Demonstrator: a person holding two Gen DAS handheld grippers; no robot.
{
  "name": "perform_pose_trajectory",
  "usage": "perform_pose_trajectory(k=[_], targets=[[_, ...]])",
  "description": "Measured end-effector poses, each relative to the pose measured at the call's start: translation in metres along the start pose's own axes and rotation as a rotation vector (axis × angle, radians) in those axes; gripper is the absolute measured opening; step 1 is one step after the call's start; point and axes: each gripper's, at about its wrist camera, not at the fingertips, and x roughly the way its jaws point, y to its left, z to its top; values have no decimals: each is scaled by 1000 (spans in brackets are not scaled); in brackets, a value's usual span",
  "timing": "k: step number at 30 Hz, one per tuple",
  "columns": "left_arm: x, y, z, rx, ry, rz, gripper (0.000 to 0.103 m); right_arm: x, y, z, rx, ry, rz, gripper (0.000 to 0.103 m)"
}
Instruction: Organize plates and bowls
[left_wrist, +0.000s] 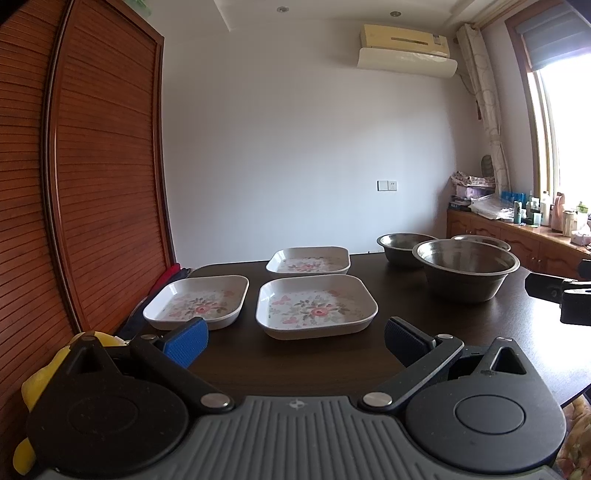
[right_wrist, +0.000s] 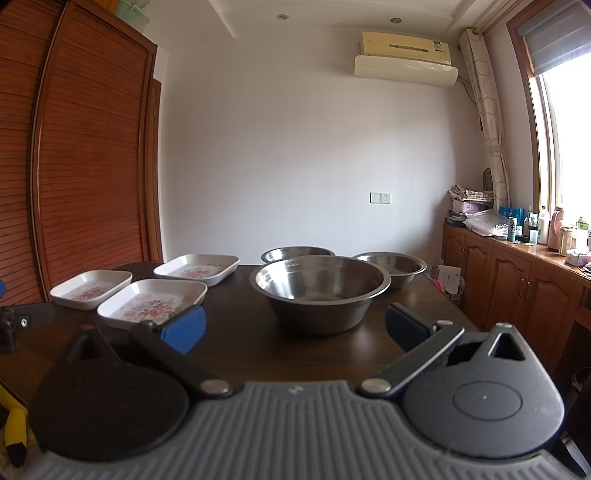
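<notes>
Plates (left_wrist: 317, 306) sit left, bowls (right_wrist: 319, 286) right on our table (left_wrist: 295, 362); our left gripper (left_wrist: 295, 338) and right gripper (right_wrist: 295, 330) both gape wide, holding nothing.

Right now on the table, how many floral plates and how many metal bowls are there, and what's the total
Floral square plates: 3
Steel bowls: 3
Total: 6, none stacked. Both the left gripper and the right gripper are open and empty.
</notes>
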Motion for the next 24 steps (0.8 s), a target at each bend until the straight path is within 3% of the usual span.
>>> perform_pose_trajectory(k=[24], targets=[[4, 5, -3, 2, 9, 5, 103, 4, 5, -6, -5, 7, 20, 103]])
